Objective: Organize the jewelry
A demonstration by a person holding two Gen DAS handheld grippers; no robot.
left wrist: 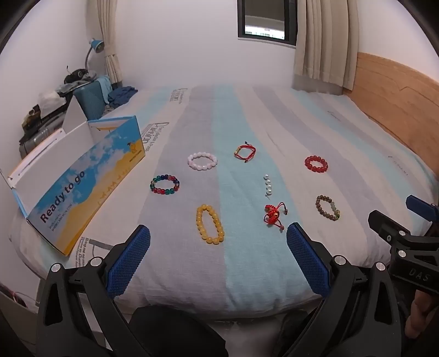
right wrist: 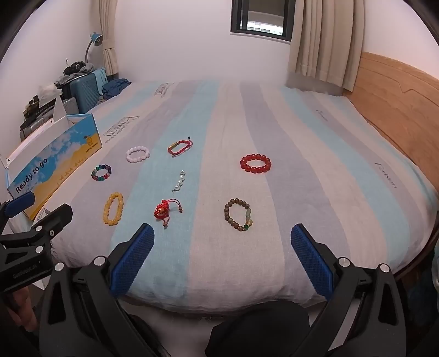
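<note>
While both sets of tongs hang spread wide and empty over the near edge of the striped bed (left wrist: 247, 274), left tongs (left wrist: 218, 258) and right tongs (right wrist: 222, 258) side by side, eight bracelets lie scattered ahead: yellow bracelet (left wrist: 210, 224), red bead bracelet (right wrist: 255, 163), brown bracelet (right wrist: 238, 215), with an open box (left wrist: 79, 186) at left.

I see a bed (left wrist: 247, 115) under a blue, grey and white striped cover filling a white-walled room — wooden headboard (left wrist: 397, 109) on the right, a dark-framed window (left wrist: 264, 22) with beige curtains (left wrist: 326, 41) ahead, and a blue desk lamp (left wrist: 96, 45) over a teal suitcase (left wrist: 90, 98) in the left corner.
</note>
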